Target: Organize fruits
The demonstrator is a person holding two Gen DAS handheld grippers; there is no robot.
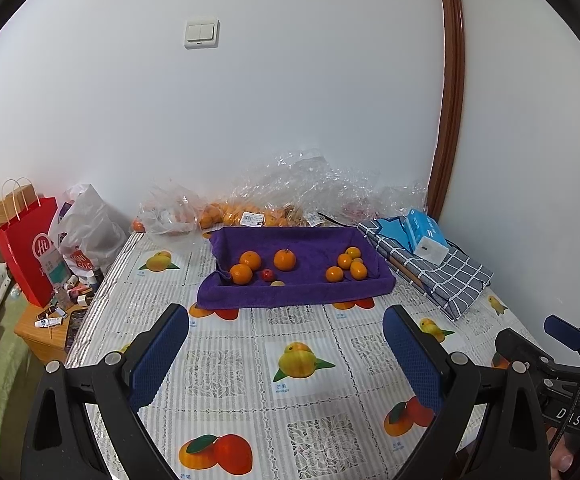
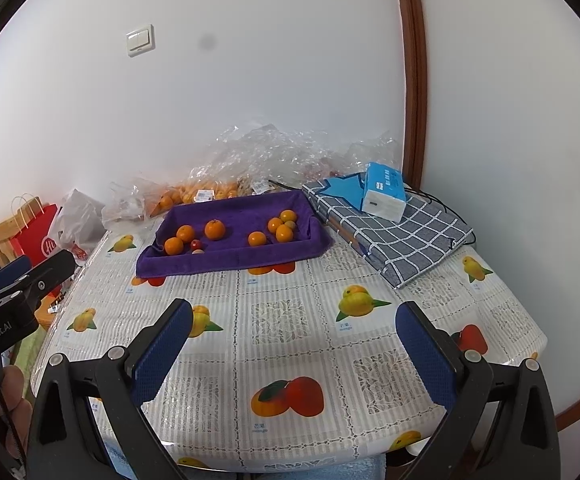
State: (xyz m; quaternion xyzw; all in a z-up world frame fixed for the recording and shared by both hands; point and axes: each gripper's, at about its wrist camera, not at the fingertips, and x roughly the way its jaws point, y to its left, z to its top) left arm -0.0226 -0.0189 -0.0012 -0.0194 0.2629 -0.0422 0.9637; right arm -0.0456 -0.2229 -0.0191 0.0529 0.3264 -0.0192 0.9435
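Partly sorted, by the look of it: in purple tray [image 1: 249, 294] at twelve o'clock, three oranges [image 1: 284, 259] at nine, small ones [image 1: 350, 266] at three. Red fruit [image 1: 266, 275] still among the big ones. Left gripper [image 1: 285, 354], right gripper [image 2: 294, 354] spread, empty, well short.

Desk [image 2: 290, 340]: covered by a fruit-print cloth. On it, toward the wall: a purple towel-lined tray [image 2: 233, 258]; beside it to the right, a folded grey checked cloth [image 2: 402, 240]; along the wall, crumpled clear bags [image 2: 265, 152], some with oranges [image 2: 187, 194] inside.
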